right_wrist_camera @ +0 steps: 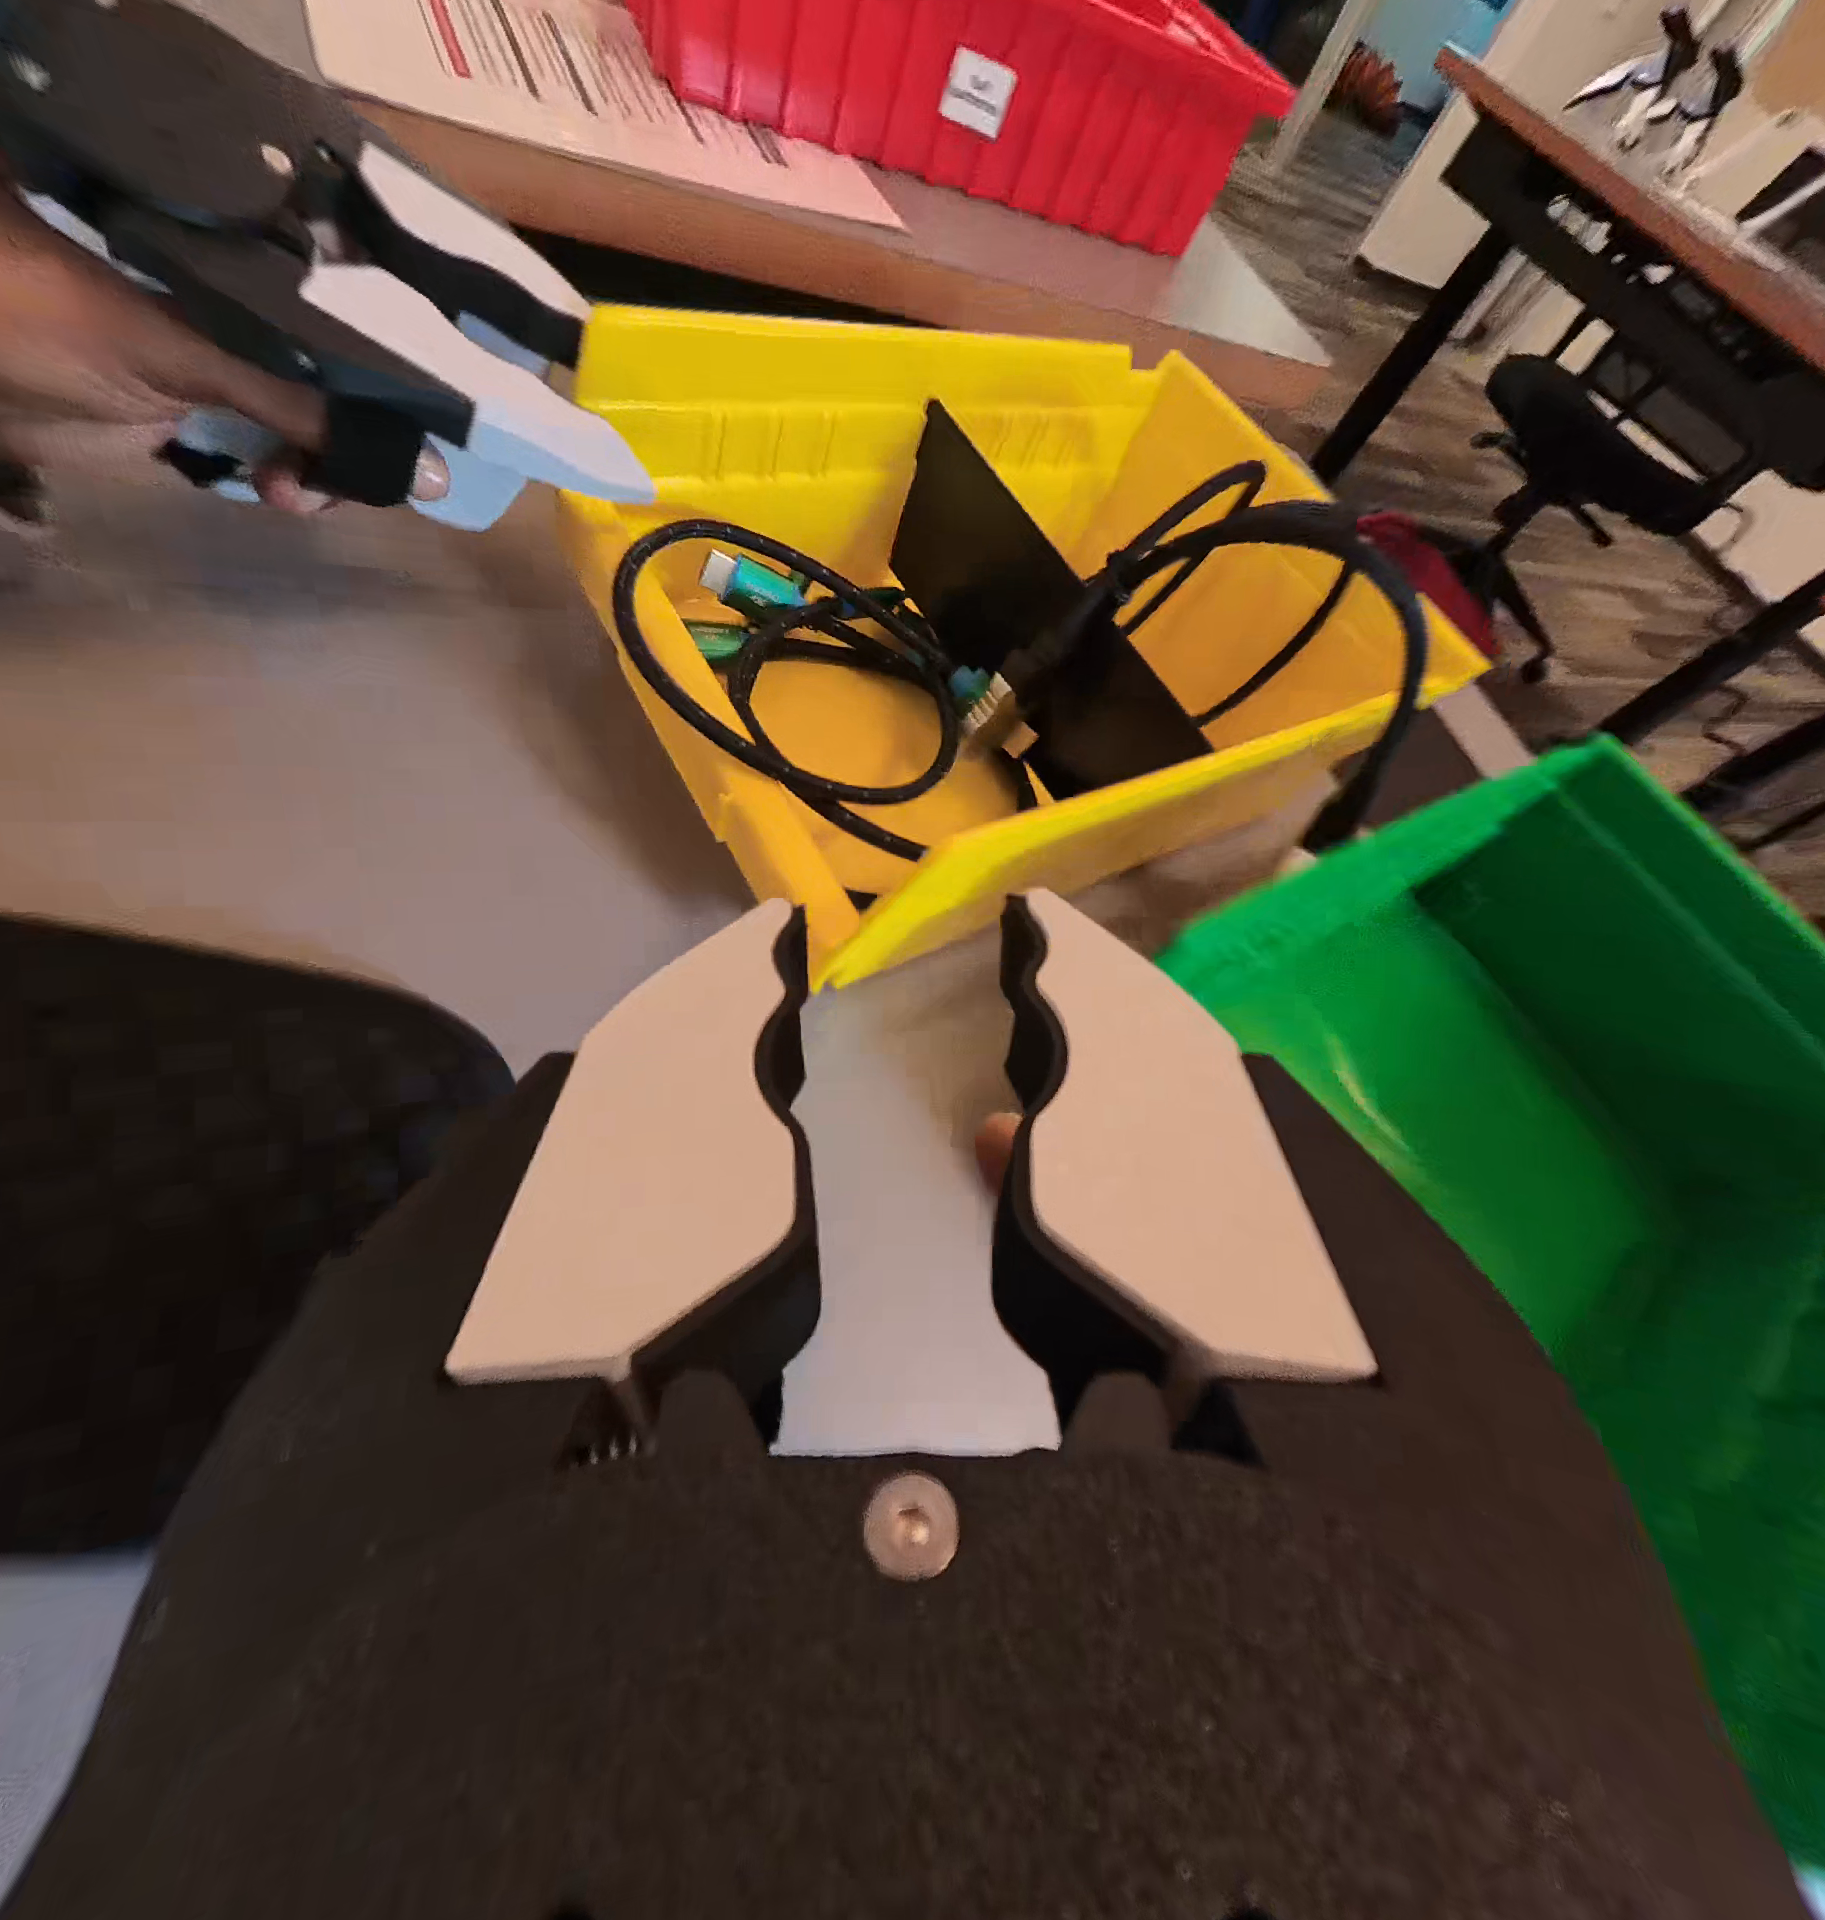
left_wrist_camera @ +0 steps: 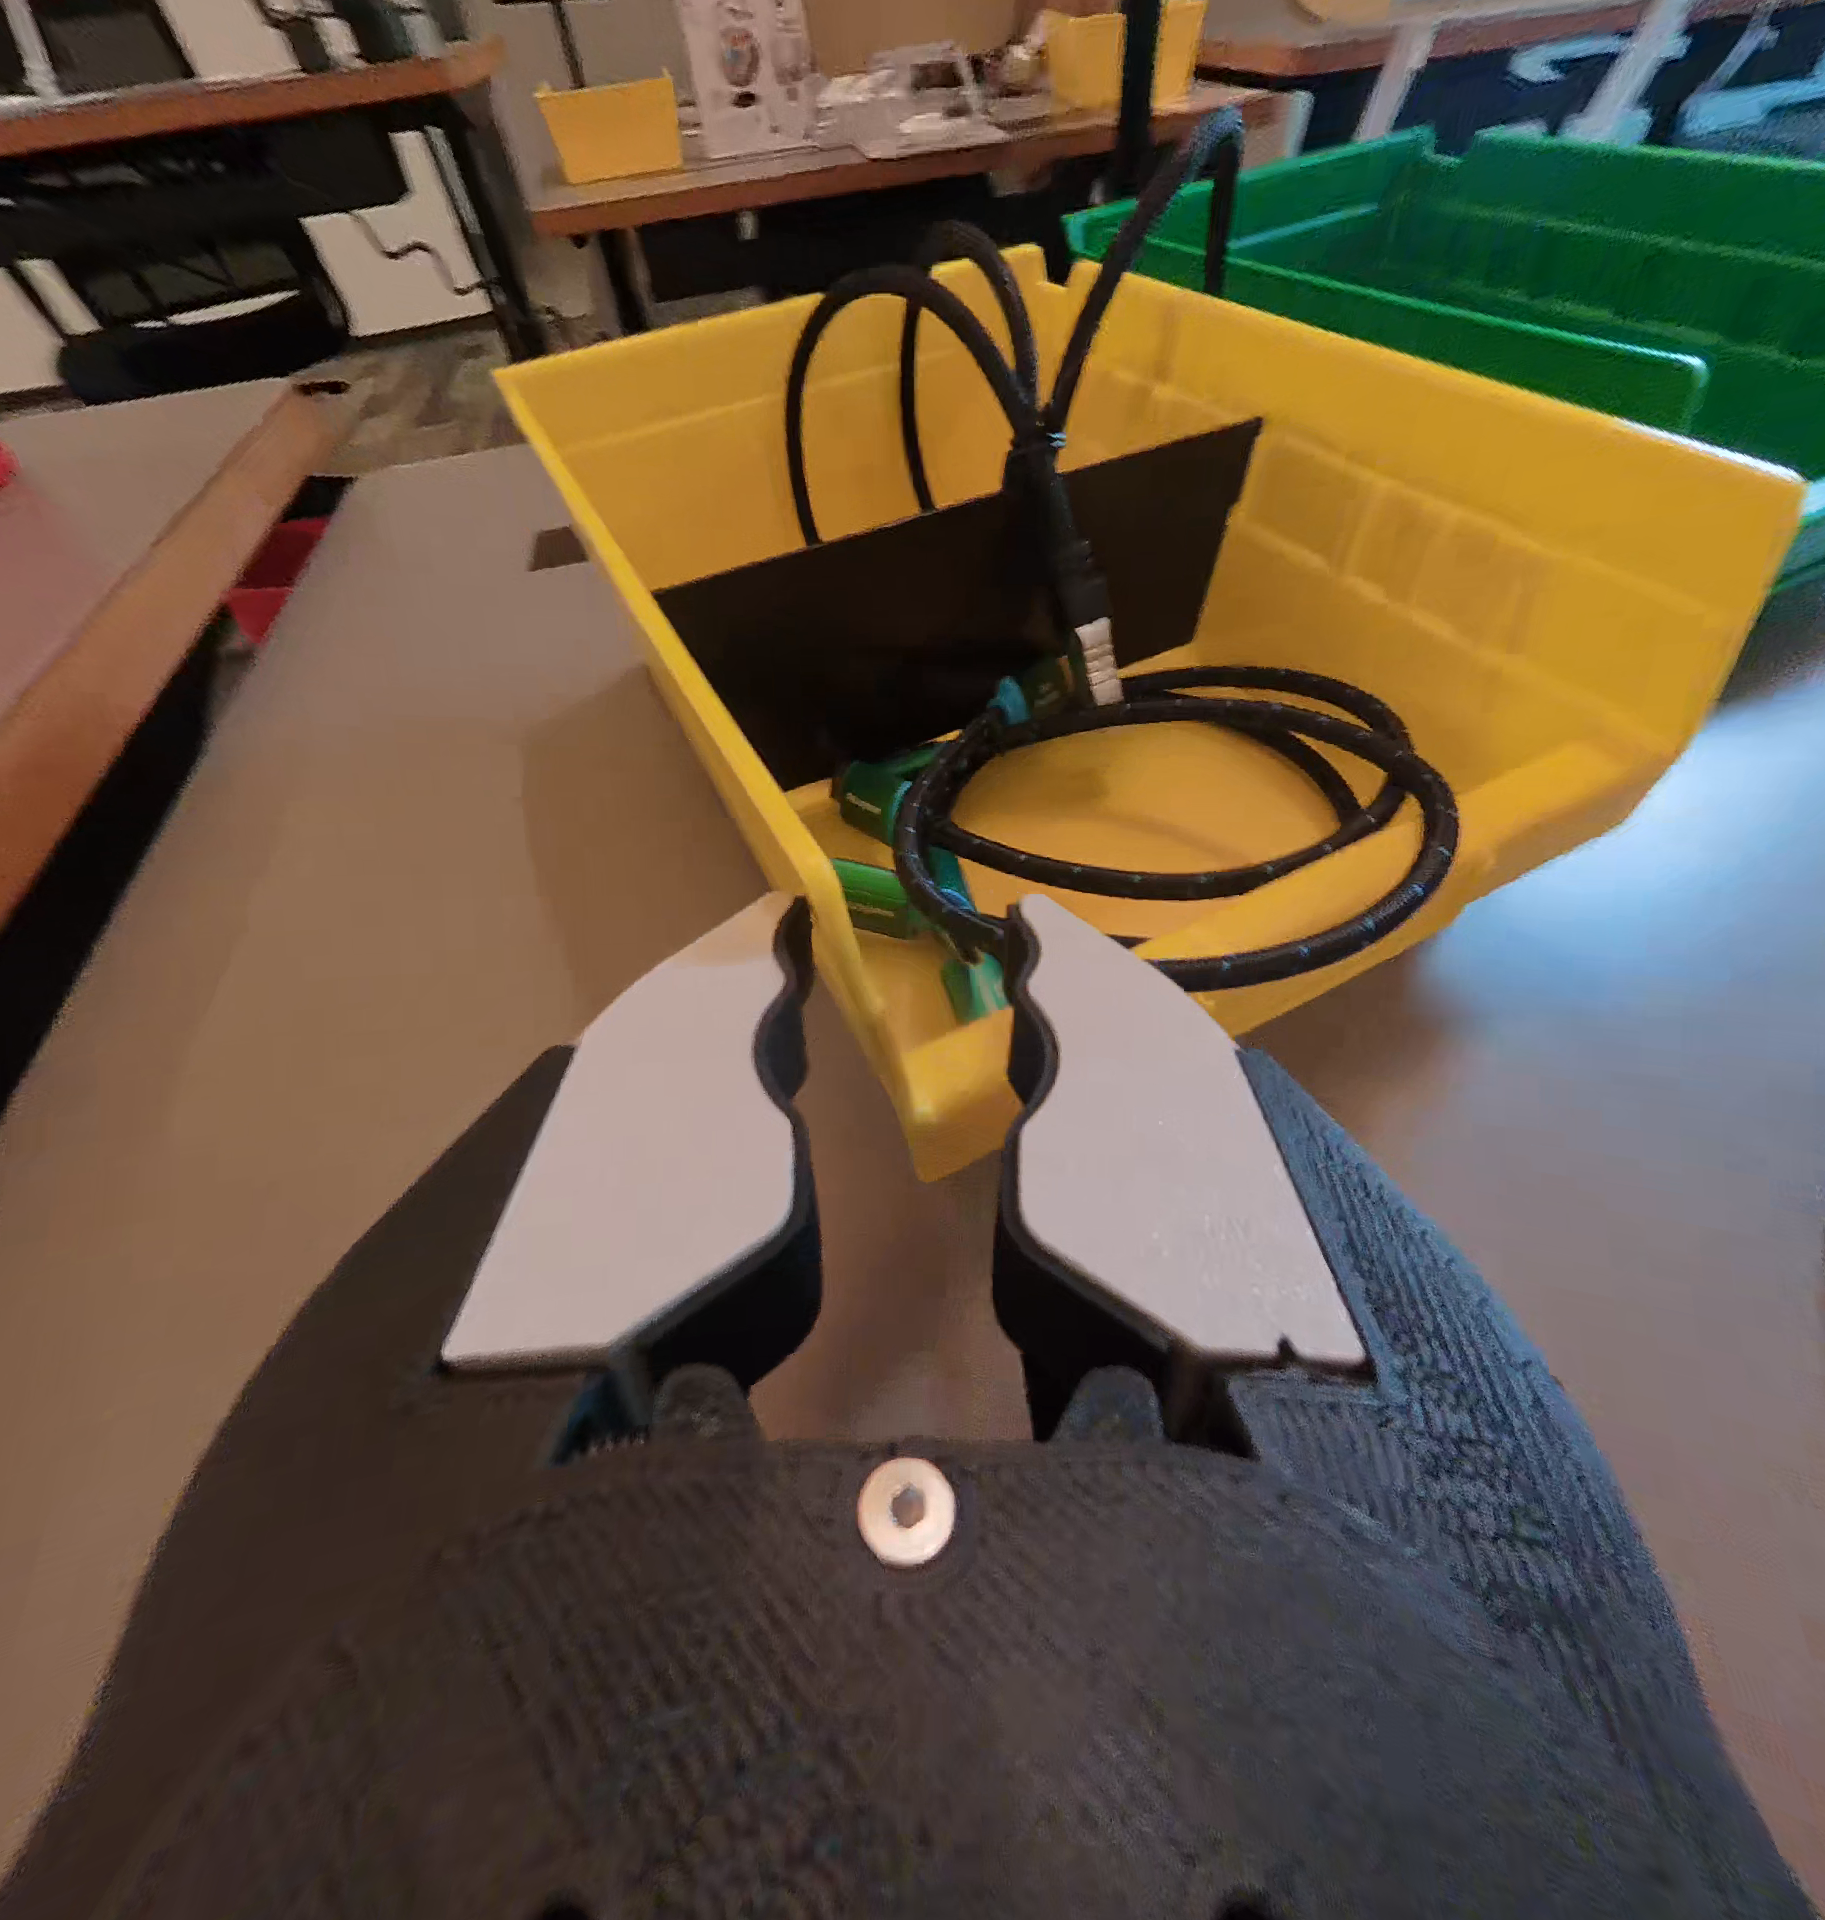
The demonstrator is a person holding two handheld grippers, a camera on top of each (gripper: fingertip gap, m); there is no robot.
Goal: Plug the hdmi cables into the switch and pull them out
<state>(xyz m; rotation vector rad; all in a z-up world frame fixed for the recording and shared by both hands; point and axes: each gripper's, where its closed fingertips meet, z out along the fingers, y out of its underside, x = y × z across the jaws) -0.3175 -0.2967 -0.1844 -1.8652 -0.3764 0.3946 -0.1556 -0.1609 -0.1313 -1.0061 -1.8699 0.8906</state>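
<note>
Both tools, left tool point(left_wrist_camera: 908, 914) and right tool point(right_wrist_camera: 903, 914), are spread and hold nothing. Black cables point(left_wrist_camera: 1188, 800) lie in the yellow bin point(left_wrist_camera: 1510, 582) at 12 o'clock.

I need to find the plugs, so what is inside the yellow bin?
The yellow bin holds a coiled black cable with green plugs, split by a black divider. A second cable loops behind it; the divider hides the floor there.

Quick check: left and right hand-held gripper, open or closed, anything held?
Left hand-held gripper: open, empty, at the yellow bin's near corner.
Right hand-held gripper: open, empty, short of the same bin.
</note>
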